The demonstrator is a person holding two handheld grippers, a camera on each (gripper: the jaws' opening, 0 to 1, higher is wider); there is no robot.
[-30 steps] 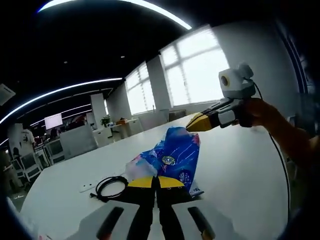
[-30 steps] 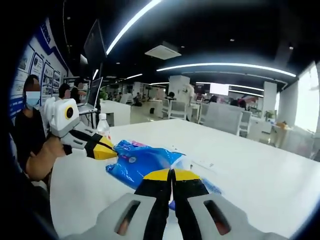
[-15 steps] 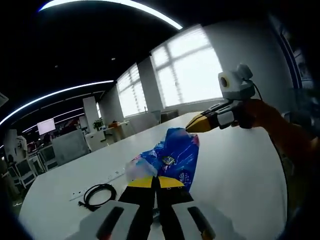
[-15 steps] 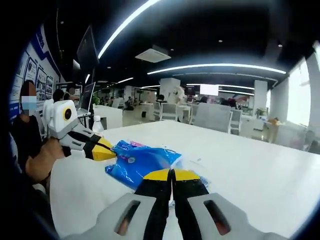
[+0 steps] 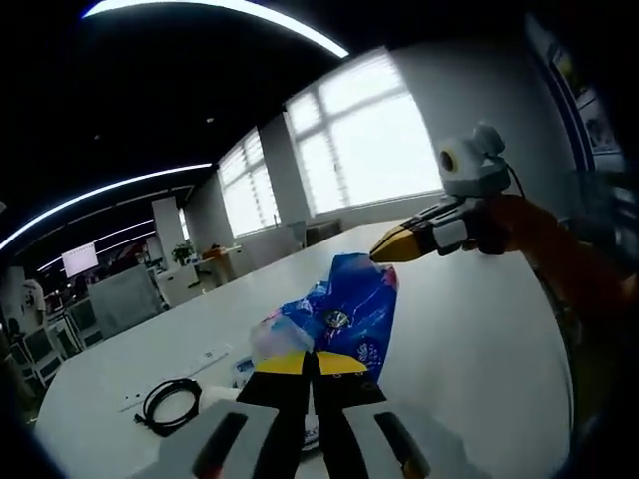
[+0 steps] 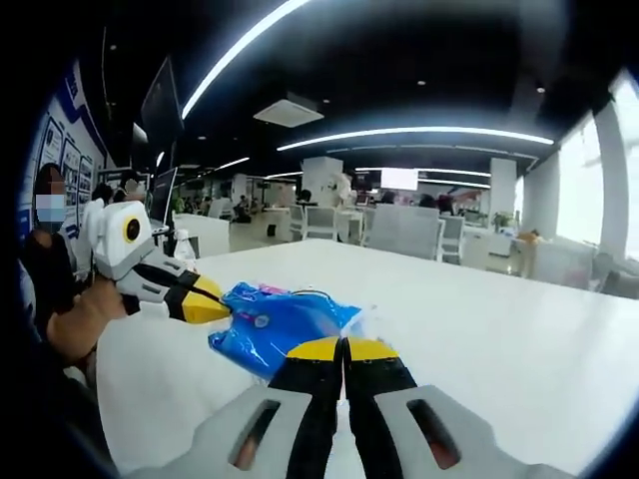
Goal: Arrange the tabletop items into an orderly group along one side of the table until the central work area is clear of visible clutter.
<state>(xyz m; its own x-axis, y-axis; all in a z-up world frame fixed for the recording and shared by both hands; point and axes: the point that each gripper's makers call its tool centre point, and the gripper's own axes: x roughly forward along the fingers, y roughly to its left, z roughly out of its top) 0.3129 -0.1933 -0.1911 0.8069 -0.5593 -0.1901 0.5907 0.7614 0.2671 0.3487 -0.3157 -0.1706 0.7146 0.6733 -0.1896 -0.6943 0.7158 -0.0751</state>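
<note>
A blue printed plastic bag (image 5: 349,304) with a clear end hangs stretched between my two grippers over the white table (image 5: 469,349). In the left gripper view my left gripper (image 5: 312,363) is shut on the bag's near edge. My right gripper (image 5: 391,244) comes in from the right with its yellow tip shut on the far end. In the right gripper view the same bag (image 6: 275,321) runs from my right gripper (image 6: 342,349), shut on it, to the left gripper (image 6: 212,309) at the left, held by a hand.
A coiled black cable (image 5: 165,404) and a white power strip (image 5: 205,357) lie on the table to the left of the bag. Office desks and chairs (image 6: 404,230) stand beyond the far table edge. A seated person (image 6: 50,269) is at the left.
Both views have swung, so the cable and power strip sit lower and further left in the left gripper view. The bag stays held between both grippers as before.
</note>
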